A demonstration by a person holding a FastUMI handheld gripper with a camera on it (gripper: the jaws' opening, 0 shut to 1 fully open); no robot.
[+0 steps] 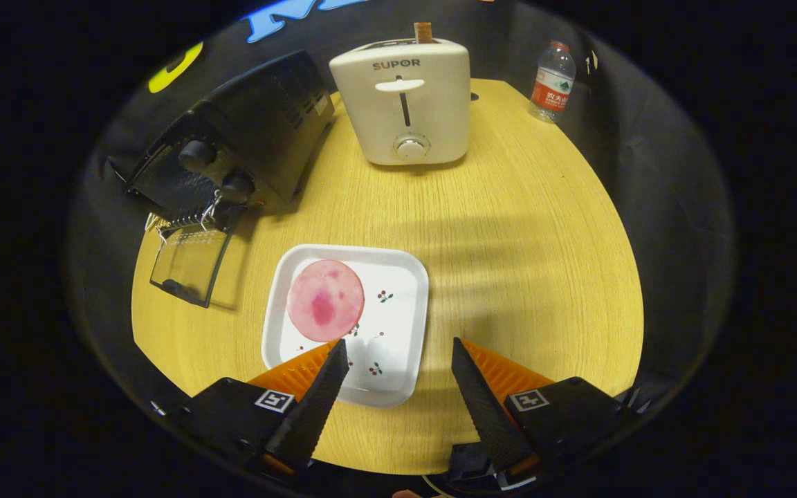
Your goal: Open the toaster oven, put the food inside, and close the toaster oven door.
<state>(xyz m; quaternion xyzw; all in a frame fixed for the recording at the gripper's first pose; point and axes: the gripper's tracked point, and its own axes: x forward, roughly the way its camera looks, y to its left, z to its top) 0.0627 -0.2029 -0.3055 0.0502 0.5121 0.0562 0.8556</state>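
Nearest, the gripper [398, 353] hangs with fingers spread and empty over the table [530, 256], beyond which the toaster oven [232, 149] has its door [189, 261] already dropped open, while the food slice [325, 300] remains on the plate [398, 325], so loading and closing appear outstanding.

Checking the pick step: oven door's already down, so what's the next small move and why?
Probably ease the gripper forward and toward the ham slice on the plate. Its fingers are open and empty, the slice sits just ahead of one fingertip, and the toaster oven door already hangs open.
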